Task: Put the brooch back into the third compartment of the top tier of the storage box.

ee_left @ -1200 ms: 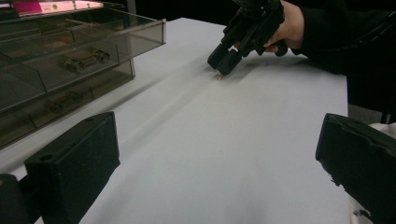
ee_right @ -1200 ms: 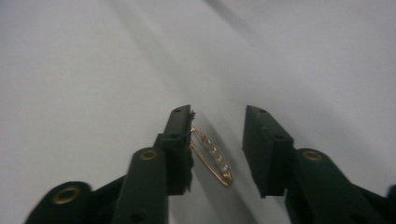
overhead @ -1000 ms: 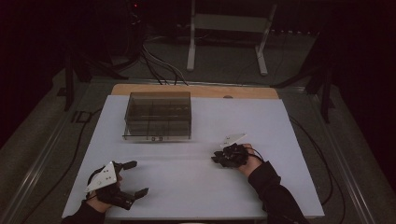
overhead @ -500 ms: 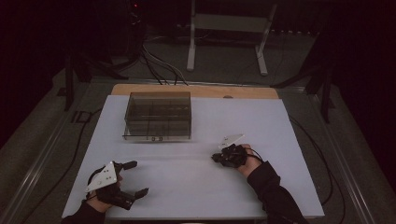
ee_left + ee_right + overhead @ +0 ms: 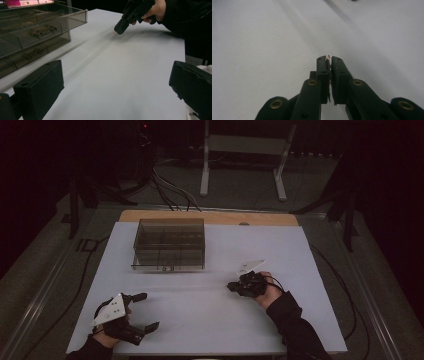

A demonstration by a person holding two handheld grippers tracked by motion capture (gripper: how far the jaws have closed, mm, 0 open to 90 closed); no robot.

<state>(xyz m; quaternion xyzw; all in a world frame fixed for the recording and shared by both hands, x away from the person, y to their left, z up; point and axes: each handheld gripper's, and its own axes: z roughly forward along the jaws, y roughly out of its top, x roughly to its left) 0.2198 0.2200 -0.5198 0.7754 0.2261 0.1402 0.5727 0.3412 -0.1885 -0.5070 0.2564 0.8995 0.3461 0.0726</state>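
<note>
You are resting your left hand-held gripper (image 5: 141, 311) near the front left corner of the white counter (image 5: 200, 320), with its jaws spread wide and nothing between them; in the left gripper view they are framing bare surface. Further back and a little to the right, the smoky clear plastic organizer box (image 5: 169, 244) is sitting with its compartments facing you, and small metal parts are showing through its walls in the left gripper view, though what they are is too blurred to tell. Over to the right, you are holding your right hand-held gripper (image 5: 231, 286) low over the middle of the counter, well apart from the box, jaws pressed together on a tiny pale piece (image 5: 328, 57) whose tip is just peeking out at the jaw ends. Judging by that, you are probably carrying the piece toward the box, so keep the squeeze steady, because so little of it is caught that it could slip. Travel level, approach the box from above its open top, and choose the compartment before loosening the jaws.
</note>
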